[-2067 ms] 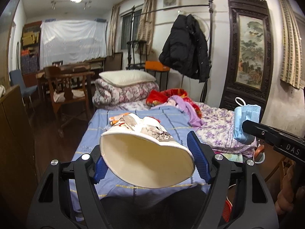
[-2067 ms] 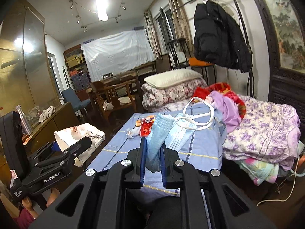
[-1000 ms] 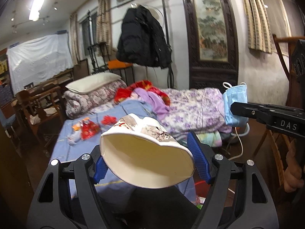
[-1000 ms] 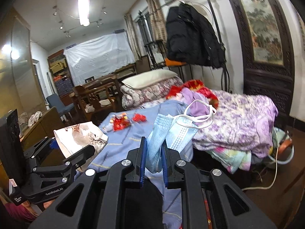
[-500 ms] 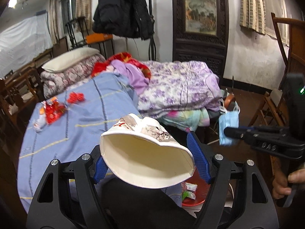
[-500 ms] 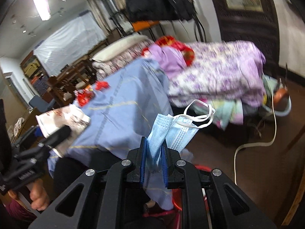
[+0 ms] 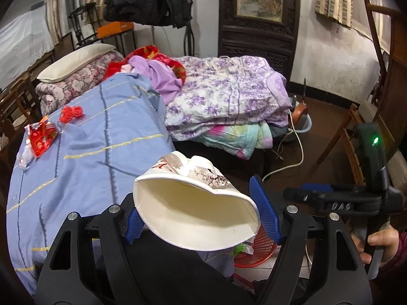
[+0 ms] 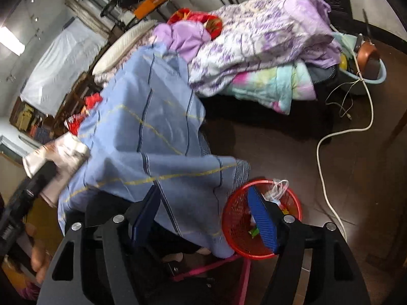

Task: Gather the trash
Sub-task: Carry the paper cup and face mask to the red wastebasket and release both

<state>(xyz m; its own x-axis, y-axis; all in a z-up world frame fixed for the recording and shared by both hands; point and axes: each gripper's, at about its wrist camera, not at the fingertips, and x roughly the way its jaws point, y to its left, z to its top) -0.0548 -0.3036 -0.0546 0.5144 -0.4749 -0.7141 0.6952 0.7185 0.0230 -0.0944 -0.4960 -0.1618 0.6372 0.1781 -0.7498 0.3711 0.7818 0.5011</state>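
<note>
Right gripper (image 8: 206, 216) is opening, empty, above the round red mesh basket (image 8: 236, 218); left gripper (image 7: 201, 211) clenches the crumpled white paper cup (image 7: 195, 211), basket lower-right.

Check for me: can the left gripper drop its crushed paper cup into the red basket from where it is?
Probably yes. The left gripper holds the paper cup just above and beside the red basket, whose mouth is uncovered; the right gripper, jaws opening and empty, hangs over it.

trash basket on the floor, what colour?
Red mesh basket, clearest in the right wrist view.
</note>
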